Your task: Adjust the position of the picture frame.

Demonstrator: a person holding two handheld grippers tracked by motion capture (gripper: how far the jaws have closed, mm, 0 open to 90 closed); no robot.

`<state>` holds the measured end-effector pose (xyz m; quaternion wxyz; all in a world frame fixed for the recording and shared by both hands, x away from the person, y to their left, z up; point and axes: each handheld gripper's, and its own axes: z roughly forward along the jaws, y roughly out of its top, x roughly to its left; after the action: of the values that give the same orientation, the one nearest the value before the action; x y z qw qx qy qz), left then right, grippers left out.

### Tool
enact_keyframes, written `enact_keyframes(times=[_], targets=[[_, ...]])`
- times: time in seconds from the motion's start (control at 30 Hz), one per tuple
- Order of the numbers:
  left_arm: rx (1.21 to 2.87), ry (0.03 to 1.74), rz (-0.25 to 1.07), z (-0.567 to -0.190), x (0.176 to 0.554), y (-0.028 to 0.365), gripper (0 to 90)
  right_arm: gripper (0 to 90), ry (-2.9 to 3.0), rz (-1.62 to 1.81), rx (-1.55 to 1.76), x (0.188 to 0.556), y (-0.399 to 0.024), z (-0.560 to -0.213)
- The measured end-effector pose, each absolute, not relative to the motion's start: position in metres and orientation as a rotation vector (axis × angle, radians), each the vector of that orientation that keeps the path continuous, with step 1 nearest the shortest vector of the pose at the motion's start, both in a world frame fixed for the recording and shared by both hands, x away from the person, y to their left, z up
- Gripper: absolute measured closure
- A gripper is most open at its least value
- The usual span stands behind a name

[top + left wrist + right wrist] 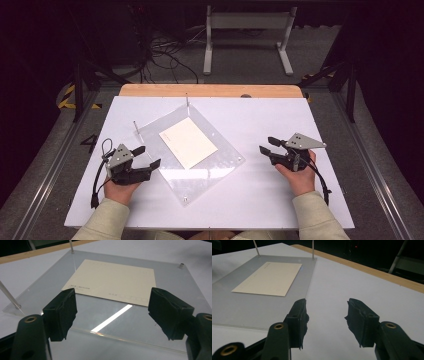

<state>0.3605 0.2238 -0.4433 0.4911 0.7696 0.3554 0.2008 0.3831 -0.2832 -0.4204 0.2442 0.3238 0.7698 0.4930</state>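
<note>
Both hand-held grippers released, nothing grasped, beside the card plate.
Cream rectangular paper card [188, 142] lies flat on clear square acrylic plate [210, 172] mid white counter [260, 200]; left hand-held gripper [149, 157] at the plate's near-left edge, right hand-held gripper [267, 145] apart toward the right edge.

We see the white bench [260, 200] brightly and evenly lit from above in the high view, while the floor and the room beyond it sink into near black. In the left gripper view a sharp white streak of glare crosses the clear plate [175, 280]. Shadows on the bench are faint and soft. Both gripper views look slightly soft, with the near jaws blurred and dark.
</note>
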Motion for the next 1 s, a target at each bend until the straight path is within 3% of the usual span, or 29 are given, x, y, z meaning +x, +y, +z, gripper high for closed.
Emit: enact_keyframes(times=[1.0], targets=[[1.867, 0.94, 0.464, -0.447, 0.35, 0.236, 27.5, 53.5, 2.338, 1.325, 0.767, 0.395, -0.231, -0.421]])
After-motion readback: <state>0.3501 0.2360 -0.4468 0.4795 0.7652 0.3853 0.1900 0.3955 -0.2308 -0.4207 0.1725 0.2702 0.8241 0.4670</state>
